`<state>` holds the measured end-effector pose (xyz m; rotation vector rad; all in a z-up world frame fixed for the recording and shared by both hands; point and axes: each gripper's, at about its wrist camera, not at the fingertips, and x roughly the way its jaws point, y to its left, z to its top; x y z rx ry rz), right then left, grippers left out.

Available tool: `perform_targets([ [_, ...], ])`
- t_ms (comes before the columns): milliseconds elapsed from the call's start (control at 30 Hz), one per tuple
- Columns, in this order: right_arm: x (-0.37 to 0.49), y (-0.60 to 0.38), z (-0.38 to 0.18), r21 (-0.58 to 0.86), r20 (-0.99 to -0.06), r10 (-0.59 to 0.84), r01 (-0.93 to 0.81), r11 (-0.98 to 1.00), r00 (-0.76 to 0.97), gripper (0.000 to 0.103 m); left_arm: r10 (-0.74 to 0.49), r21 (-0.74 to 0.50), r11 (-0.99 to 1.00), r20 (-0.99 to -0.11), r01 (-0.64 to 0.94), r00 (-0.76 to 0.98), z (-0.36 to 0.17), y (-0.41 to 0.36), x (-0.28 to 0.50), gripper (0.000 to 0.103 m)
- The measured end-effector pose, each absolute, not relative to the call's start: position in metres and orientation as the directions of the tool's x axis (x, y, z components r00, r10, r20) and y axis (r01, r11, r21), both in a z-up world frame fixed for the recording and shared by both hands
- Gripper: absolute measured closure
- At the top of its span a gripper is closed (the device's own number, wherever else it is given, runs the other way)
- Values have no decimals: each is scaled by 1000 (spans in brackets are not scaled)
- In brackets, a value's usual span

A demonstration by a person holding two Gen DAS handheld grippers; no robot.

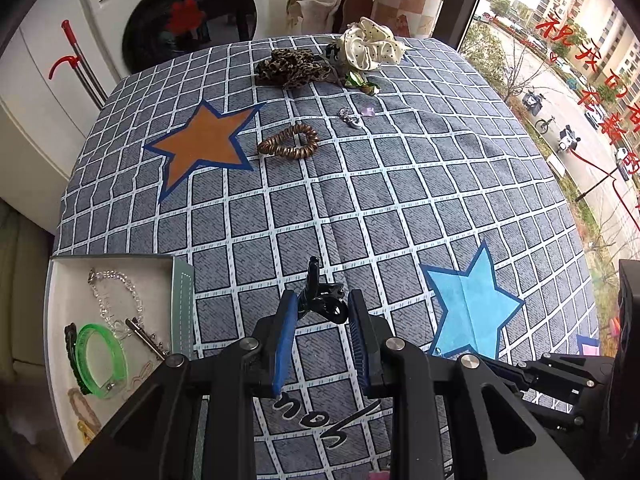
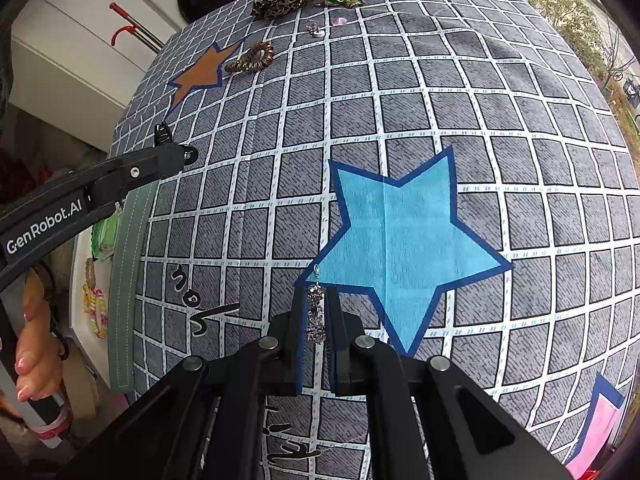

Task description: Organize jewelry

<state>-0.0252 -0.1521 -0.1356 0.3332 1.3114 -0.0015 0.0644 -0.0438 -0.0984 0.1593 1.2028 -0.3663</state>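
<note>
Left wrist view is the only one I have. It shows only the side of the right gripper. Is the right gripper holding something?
Observer: Yes. The right gripper is shut on a small silver dangling piece.
Operator: Is all of it between the fingers?
Observer: No. Its small teal hook sticks out beyond the fingertips.
Operator: Against which part of the cloth do you see it?
Observer: In the right wrist view it shows against the dark border of the light blue star, near the star's lower left point.

three scrunchies [image 1: 289, 142], two black claw clips [image 1: 322, 300], one green bangle [image 1: 102, 356], one clear bead bracelet [image 1: 116, 292].
</note>
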Motion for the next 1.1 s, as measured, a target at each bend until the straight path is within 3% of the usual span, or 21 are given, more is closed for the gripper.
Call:
perform_targets([
  [100,-25,-146,-132,234,-949,185,178,956,256,94,-186,-81,942,-934,327,305,-96,-25,56,70],
  [133,-25,-146,-129,234,-949,185,175,956,254,94,-184,-84,945,-934,315,305,-95,-19,53,75],
  [167,-24,-145,-129,232,-950,185,171,958,252,94,-183,-88,949,-937,304,299,-96,-13,51,90],
  [567,-21,-123,-109,195,-954,162,112,974,253,94,-157,-105,978,-942,183,298,-96,53,30,90],
  [767,-24,-127,-112,186,-960,150,138,973,238,94,-140,-80,975,-946,208,293,-100,50,25,88],
  [833,-26,-129,-113,185,-960,147,145,972,237,94,-141,-68,968,-945,243,296,-100,39,25,47],
  [867,-26,-130,-112,184,-960,146,149,972,237,94,-140,-58,966,-938,254,317,-98,33,25,6],
  [900,-27,-132,-112,185,-960,145,153,971,237,94,-138,-46,964,-927,261,348,-95,27,24,0],
  [1100,-30,-145,-111,190,-960,142,186,964,243,94,-128,-7,941,-933,338,337,-110,-11,36,0],
])
